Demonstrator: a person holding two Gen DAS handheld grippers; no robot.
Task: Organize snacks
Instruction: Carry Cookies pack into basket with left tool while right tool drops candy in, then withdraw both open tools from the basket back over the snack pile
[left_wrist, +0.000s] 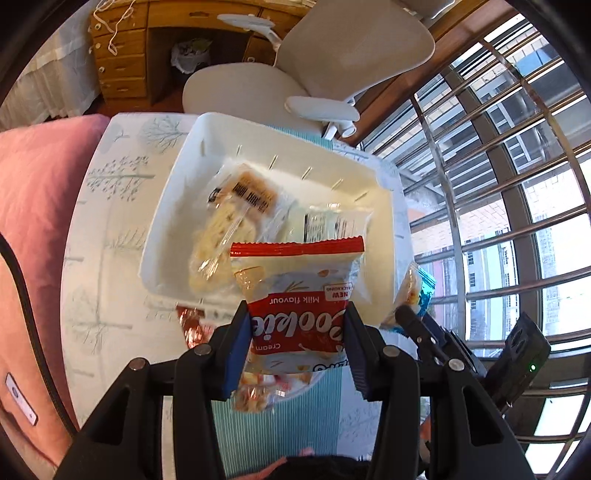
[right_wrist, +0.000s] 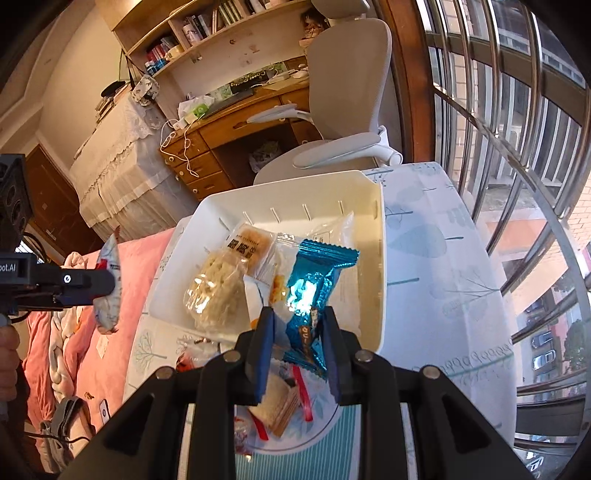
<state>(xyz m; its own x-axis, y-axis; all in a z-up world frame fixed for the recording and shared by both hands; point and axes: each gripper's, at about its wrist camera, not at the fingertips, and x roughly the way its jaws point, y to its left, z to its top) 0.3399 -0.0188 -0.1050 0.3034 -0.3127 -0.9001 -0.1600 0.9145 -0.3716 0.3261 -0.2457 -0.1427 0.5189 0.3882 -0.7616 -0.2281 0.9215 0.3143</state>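
my left gripper (left_wrist: 297, 332) clamps a red cream cookie pack (left_wrist: 299, 295), its near end hidden behind the pads, just over the white bin's (left_wrist: 177, 177) near edge. my right gripper (right_wrist: 297, 332) pinches a blue foil snack (right_wrist: 314, 291), lettering unreadable, over the bin's right side. underneath, a plate (right_wrist: 328, 421) of snacks sits half hidden by the fingers.

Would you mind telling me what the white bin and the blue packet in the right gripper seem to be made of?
White bin: apparently moulded plastic, with a smooth, slightly glossy finish, thin even walls, rounded corners and small slots along one side.

Blue packet: probably metallised plastic film, judging by the bright mirror-like glare, sharp creases and crimped, serrated end seal. Foil laminate cannot be ruled out.
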